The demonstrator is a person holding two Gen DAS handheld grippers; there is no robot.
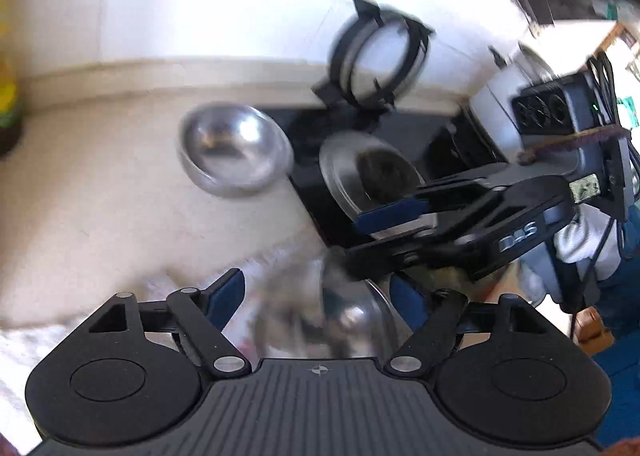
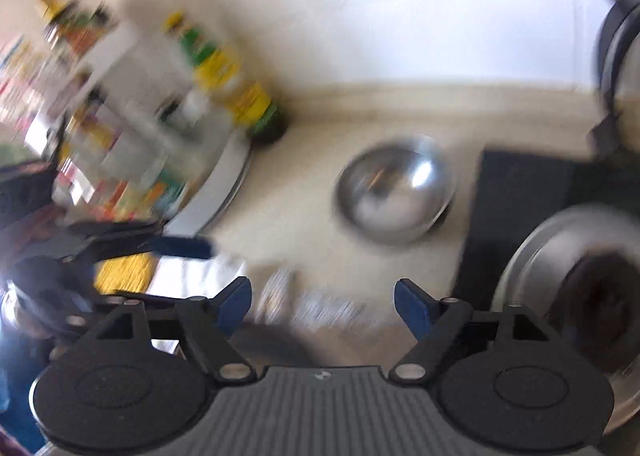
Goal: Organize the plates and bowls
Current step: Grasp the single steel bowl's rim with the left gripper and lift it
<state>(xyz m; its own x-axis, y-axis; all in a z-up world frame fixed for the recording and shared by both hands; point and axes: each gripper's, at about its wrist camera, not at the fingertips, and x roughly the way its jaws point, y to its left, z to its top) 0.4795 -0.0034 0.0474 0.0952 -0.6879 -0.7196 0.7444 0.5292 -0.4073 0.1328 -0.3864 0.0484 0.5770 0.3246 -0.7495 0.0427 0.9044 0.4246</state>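
Note:
A steel bowl [image 1: 234, 150] stands on the cream counter; it also shows in the right wrist view [image 2: 394, 192]. A steel plate [image 1: 368, 176] lies on a black mat [image 1: 308, 184], also seen at the right in the right wrist view [image 2: 560, 268]. My left gripper [image 1: 320, 296] is open above blurred steel dishes [image 1: 356, 320] close below it. My right gripper [image 2: 322, 298] is open and empty over the counter; from the left wrist view it [image 1: 380, 232] reaches in from the right, over the plate's near edge. Both views are motion-blurred.
A round lid in a black holder [image 1: 378, 56] leans on the tiled wall behind the mat. Bottles and jars [image 2: 224, 72] crowd a rack at the counter's left. A white patterned cloth [image 1: 32, 340] lies at the near left. A white appliance [image 1: 520, 112] stands at the right.

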